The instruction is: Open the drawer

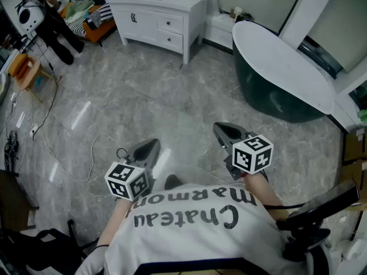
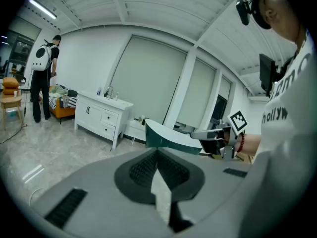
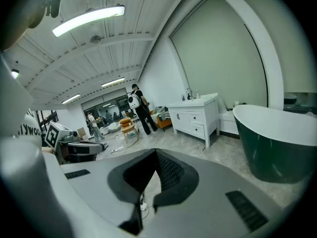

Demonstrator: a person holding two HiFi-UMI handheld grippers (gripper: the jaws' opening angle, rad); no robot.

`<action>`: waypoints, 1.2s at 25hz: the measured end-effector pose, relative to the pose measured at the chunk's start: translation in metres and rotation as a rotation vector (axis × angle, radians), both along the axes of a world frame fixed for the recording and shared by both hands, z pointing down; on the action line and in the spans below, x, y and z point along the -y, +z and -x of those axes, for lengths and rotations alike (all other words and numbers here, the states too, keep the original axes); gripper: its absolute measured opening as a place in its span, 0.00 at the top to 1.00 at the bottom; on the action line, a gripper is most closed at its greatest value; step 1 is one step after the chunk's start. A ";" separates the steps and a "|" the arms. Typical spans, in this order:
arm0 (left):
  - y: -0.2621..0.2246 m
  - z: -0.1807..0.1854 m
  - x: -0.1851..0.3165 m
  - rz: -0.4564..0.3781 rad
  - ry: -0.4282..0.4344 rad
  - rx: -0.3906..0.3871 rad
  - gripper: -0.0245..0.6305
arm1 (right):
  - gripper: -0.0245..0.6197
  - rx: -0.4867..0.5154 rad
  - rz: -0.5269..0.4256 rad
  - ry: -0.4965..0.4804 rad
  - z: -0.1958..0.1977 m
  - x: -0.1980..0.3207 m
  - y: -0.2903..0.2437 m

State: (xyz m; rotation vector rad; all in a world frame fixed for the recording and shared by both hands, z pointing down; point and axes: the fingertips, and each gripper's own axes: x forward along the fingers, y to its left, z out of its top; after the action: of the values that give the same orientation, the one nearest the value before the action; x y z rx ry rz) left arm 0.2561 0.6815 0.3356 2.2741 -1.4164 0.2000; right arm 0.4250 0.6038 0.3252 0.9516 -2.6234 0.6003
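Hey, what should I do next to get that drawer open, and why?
Probably step toward the white cabinet: its drawers sit closed far ahead, well beyond both grippers. The left gripper and right gripper are shut and empty.
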 end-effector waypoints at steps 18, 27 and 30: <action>-0.017 0.017 0.019 -0.099 0.023 -0.059 0.95 | 0.95 0.161 -0.020 -0.006 0.024 0.020 -0.023; -0.043 0.067 0.043 -0.196 -0.012 -0.191 0.95 | 0.95 0.299 -0.087 -0.052 0.074 0.041 -0.055; -0.055 0.090 0.049 -0.216 -0.018 -0.270 0.95 | 0.95 0.348 -0.076 -0.047 0.092 0.051 -0.059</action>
State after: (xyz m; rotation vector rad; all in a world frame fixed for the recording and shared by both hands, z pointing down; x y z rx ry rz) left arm 0.1662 0.6326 0.2809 2.3493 -1.3701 -0.2693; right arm 0.3330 0.5525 0.2660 0.8711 -2.9842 0.7157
